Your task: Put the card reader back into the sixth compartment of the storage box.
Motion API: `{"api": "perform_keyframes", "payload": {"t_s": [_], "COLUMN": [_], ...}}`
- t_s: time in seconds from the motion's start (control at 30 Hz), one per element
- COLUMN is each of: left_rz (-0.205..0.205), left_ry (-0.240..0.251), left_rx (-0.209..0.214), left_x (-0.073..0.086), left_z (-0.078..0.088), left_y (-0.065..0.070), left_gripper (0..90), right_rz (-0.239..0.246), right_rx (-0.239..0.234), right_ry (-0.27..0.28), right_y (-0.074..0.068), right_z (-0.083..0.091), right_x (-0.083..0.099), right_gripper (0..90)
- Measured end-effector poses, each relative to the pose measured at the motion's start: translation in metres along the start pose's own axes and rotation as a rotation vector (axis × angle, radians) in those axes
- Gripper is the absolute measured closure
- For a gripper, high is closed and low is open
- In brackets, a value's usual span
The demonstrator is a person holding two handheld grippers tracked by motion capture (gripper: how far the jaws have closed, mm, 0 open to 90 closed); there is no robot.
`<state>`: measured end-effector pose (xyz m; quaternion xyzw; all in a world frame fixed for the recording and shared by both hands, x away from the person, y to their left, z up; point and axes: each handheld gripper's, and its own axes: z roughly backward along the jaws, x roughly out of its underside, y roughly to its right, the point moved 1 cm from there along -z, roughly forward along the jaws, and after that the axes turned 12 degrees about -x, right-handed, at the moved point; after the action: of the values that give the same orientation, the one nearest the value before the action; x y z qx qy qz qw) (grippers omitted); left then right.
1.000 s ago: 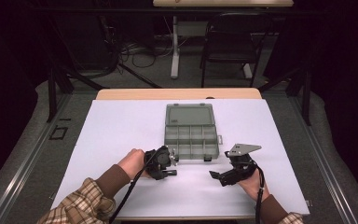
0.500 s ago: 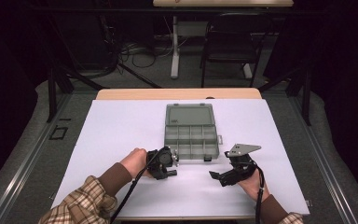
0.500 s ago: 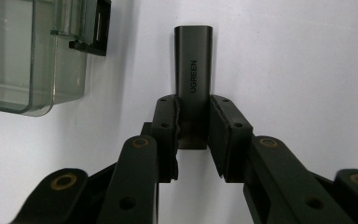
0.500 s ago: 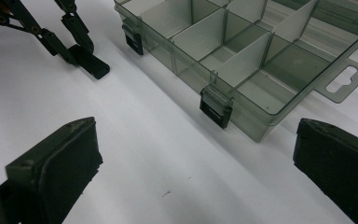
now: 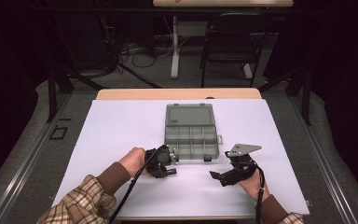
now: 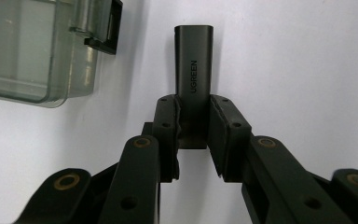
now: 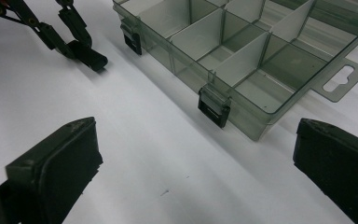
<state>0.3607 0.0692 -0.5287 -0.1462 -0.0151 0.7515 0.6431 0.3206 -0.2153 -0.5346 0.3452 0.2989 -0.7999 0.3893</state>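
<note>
Left gripper view shows the left gripper (image 6: pixel 193 135) clenched on a dark adapter (image 6: pixel 194 70) marked UGREEN, lying on the white table (image 6: pixel 307 70) beside the box (image 6: pixel 37 56). High view places them near the table's front edge; there the print is unreadable. Right gripper (image 7: pixel 196 163) stands released, nothing between its jaws.

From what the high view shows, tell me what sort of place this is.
Probably a lab or recording workspace: a table covered with a white sheet, dark curtains around it, cables on the floor and an office chair behind.
</note>
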Motion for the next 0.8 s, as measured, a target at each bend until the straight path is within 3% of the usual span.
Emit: {"api": "perform_keyframes", "payload": {"t_s": [0.8], "left_rz": [0.143], "left_ry": [0.206], "left_rx": [-0.026], "left_x": [0.027], "left_z": [0.006], "left_y": [0.006], "left_gripper": [73.5], "right_rz": [0.0], "right_rx": [0.01], "right_ry": [0.002], "right_y": [0.002], "right_z": [-0.001], "right_x": [0.001], "right_gripper": [0.0]}}
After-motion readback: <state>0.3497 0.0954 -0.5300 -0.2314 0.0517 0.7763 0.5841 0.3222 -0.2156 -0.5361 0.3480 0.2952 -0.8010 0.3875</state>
